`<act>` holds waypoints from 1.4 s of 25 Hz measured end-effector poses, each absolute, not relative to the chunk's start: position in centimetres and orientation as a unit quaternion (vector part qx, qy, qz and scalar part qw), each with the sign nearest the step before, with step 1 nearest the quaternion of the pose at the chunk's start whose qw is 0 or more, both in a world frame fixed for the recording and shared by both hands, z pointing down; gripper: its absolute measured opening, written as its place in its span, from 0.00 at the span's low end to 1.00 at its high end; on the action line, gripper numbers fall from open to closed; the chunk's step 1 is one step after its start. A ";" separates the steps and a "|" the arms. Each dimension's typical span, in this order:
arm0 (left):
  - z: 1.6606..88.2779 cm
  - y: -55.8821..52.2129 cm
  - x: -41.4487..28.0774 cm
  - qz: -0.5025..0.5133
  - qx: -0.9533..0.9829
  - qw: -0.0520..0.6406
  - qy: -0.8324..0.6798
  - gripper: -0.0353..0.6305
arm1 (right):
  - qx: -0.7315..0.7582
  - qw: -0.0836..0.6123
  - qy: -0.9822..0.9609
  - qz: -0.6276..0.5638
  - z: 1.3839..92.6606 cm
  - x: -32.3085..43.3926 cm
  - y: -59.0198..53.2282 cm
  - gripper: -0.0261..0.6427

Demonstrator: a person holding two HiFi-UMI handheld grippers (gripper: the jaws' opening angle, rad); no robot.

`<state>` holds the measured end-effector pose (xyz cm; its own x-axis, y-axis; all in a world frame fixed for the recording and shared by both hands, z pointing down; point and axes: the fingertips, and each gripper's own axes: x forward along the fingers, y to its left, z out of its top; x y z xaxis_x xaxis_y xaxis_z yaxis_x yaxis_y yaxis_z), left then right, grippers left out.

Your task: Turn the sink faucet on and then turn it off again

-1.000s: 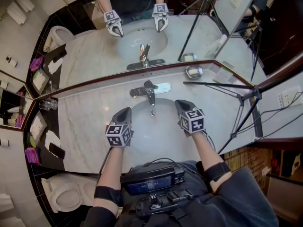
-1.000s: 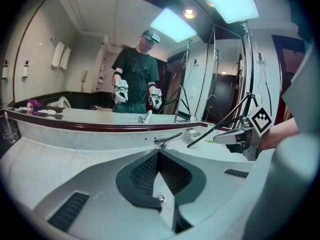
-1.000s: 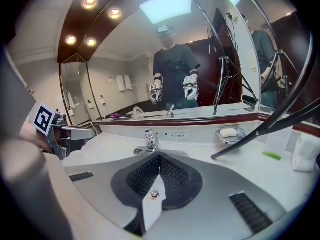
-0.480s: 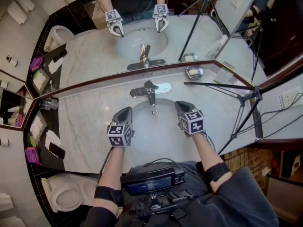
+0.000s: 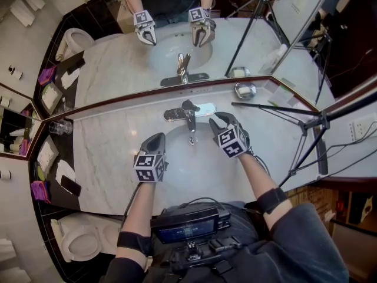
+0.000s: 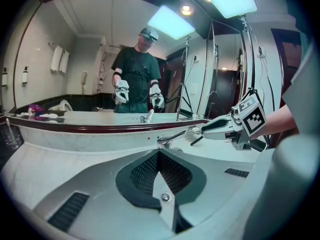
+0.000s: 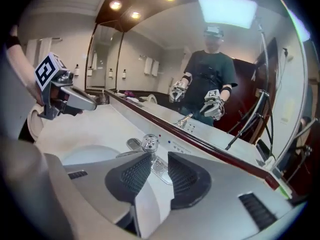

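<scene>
The chrome faucet (image 5: 187, 115) stands at the back of the white sink basin (image 5: 194, 164), its lever handle (image 5: 188, 105) on top. No water shows at the spout. My right gripper (image 5: 215, 122) is just right of the faucet, tips near the handle. Its jaws have just been opening and nothing is between them. In the right gripper view, the handle (image 7: 149, 143) sits just beyond the open jaws of the gripper (image 7: 159, 159). My left gripper (image 5: 158, 138) hovers over the basin's left side, shut and empty, and its tips (image 6: 159, 151) meet in the left gripper view, with the faucet (image 6: 170, 139) ahead.
A wall mirror behind the marble counter (image 5: 112, 146) doubles the scene. A soap dish (image 5: 243, 90) sits at the back right and a glass (image 5: 57, 128) at the far left. A tripod (image 5: 306, 122) stands over the counter's right end. A toilet (image 5: 82, 243) is lower left.
My right gripper has moved up and left toward the faucet, rolled, and its jaws have parted. The left gripper has kept still.
</scene>
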<state>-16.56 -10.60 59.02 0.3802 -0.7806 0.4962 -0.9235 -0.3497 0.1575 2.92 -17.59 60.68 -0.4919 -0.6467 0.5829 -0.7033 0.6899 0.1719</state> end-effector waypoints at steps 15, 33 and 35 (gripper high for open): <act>59.6 -11.0 -17.3 0.171 0.799 0.216 -0.535 0.06 | 0.179 0.496 -0.792 -0.307 62.8 -3.9 -21.1 0.34; 60.4 -10.7 -17.7 0.173 0.792 0.226 -0.541 0.06 | 0.118 0.554 -0.730 -0.383 66.7 -4.5 -20.6 0.28; 60.4 -10.7 -17.7 0.173 0.792 0.226 -0.541 0.06 | 0.123 0.553 -0.730 -0.382 66.8 -4.4 -20.5 0.28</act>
